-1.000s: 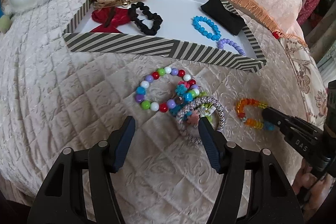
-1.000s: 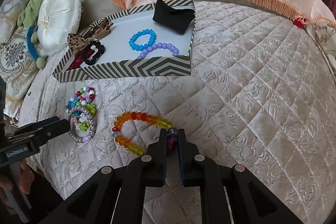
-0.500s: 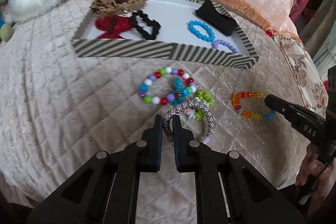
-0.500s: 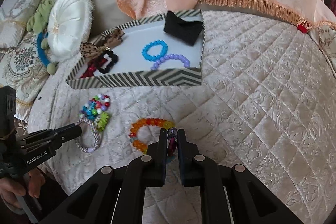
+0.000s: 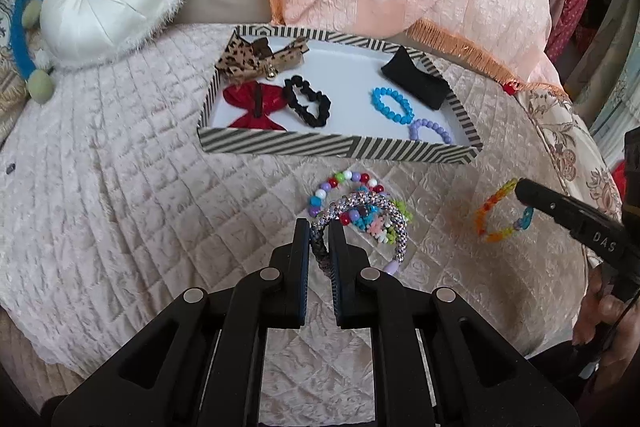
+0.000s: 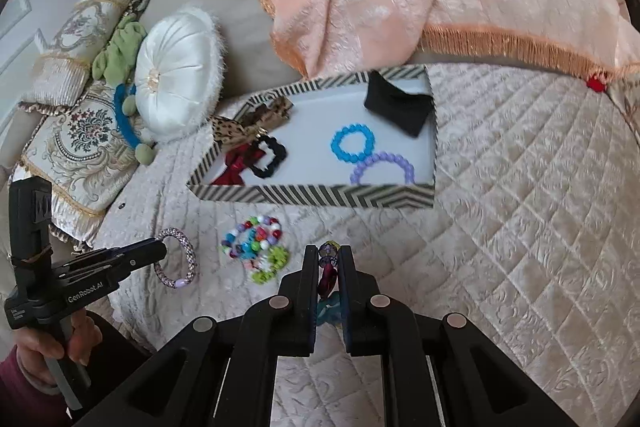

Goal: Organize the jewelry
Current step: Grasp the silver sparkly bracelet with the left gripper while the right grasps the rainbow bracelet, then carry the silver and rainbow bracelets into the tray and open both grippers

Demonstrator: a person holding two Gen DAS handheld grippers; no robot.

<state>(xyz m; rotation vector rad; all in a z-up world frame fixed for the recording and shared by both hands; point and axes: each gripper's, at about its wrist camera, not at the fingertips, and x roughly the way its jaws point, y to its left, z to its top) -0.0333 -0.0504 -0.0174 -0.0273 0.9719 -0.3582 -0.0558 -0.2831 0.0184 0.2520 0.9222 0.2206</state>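
Pinching the near arc of the braided grey-and-white bracelet (image 5: 362,215) between narrow jaws, the left gripper (image 5: 319,227) holds it raised off the quilted bedspread (image 5: 120,187), its far arc hanging over the heap of multicoloured bead bracelets (image 5: 356,199) that lies just near of the striped tray (image 5: 340,149). The right gripper (image 6: 328,259) has its jaws narrowed on the orange-and-yellow bead bracelet (image 5: 496,215), which dangles in the air to the right, gripped only at its purple and teal end. Both grips look thin, so a quick swing toward the tray could shake either loop free onto the soft quilt, where it might roll or sink into a fold. The braided loop hangs close to the green and pink charms of the heap, though whether it touches them cannot be told; if it snags, the whole cluster may drag along. Inside the tray, the blue bead bracelet (image 6: 354,143) and lilac bead bracelet (image 6: 382,169) already fill the right half beside the black pouch (image 6: 396,109), so a careless drop could land on top of them and tangle.
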